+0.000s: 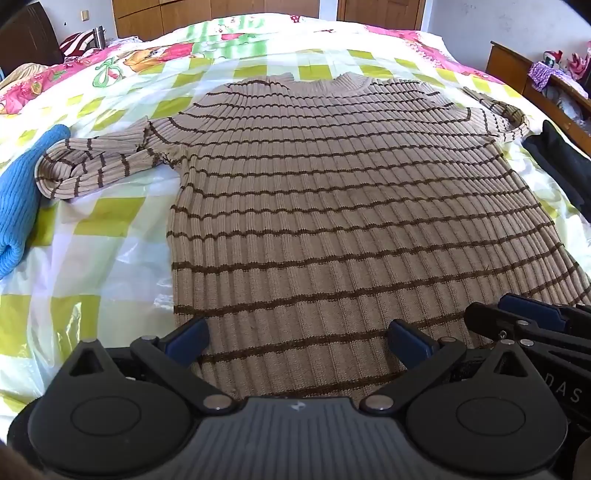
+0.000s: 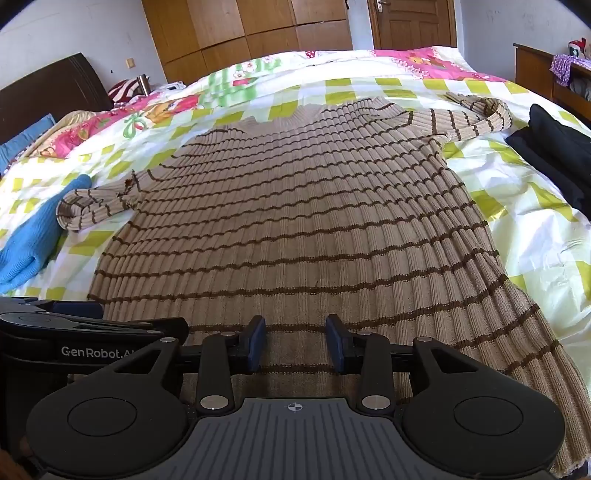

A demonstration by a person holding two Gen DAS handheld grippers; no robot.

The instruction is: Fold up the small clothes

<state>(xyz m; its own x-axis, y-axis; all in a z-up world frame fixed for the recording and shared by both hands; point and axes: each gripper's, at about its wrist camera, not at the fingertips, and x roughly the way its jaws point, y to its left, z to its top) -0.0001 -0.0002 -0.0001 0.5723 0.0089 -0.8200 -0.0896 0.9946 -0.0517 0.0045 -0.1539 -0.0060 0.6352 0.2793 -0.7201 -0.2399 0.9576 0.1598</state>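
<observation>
A tan ribbed sweater with thin brown stripes [image 1: 332,206] lies flat on the bed, collar far, hem near me; it also shows in the right wrist view [image 2: 295,229]. Its left sleeve [image 1: 88,166] is bunched and its right sleeve [image 1: 506,114] curls at the far right. My left gripper [image 1: 299,339] is wide open over the hem, holding nothing. My right gripper [image 2: 295,341] is partly open over the hem, beside the left one, and holds nothing. The right gripper shows in the left wrist view [image 1: 532,321]; the left gripper's body shows in the right wrist view [image 2: 55,325].
The bed has a green-checked and pink floral cover [image 1: 110,221]. A blue knit garment [image 1: 18,192] lies at the left, touching the sleeve. A black folded garment [image 1: 565,162] lies at the right edge. Wooden wardrobes [image 2: 258,29] and a side shelf [image 2: 535,70] stand beyond.
</observation>
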